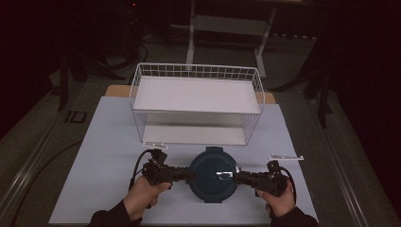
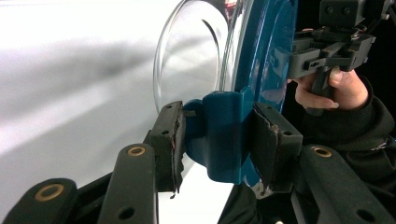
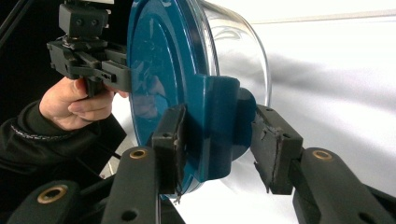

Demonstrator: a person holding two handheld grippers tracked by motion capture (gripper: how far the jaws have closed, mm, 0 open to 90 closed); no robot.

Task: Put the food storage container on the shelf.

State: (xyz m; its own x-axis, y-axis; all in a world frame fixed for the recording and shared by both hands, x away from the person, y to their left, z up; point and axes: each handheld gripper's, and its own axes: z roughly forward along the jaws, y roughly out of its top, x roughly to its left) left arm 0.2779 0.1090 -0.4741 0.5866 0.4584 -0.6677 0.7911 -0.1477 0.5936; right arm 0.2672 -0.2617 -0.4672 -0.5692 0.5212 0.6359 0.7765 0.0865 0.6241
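Note:
A round clear glass container [image 1: 213, 174] with a dark teal clip-on lid [image 3: 159, 70] hangs between my two grippers, just above the white table mat [image 1: 108, 156]. My left gripper [image 1: 190, 175] is shut on the lid's left latch [image 2: 219, 135], one pad on each side of it. From the opposite side my right gripper [image 1: 238, 177] is shut on the other latch [image 3: 219, 121]. In both gripper views the lid stands on edge with the glass bowl [image 2: 187, 56] toward the table. The person's other hand [image 2: 336, 88] and its gripper show behind the lid.
A white two-tier wire basket shelf [image 1: 196, 104] stands at the back of the mat, right behind the container. A small white strip [image 1: 285, 157] lies to the right, another [image 1: 155, 145] at the shelf's front left foot. Dark floor surrounds the table.

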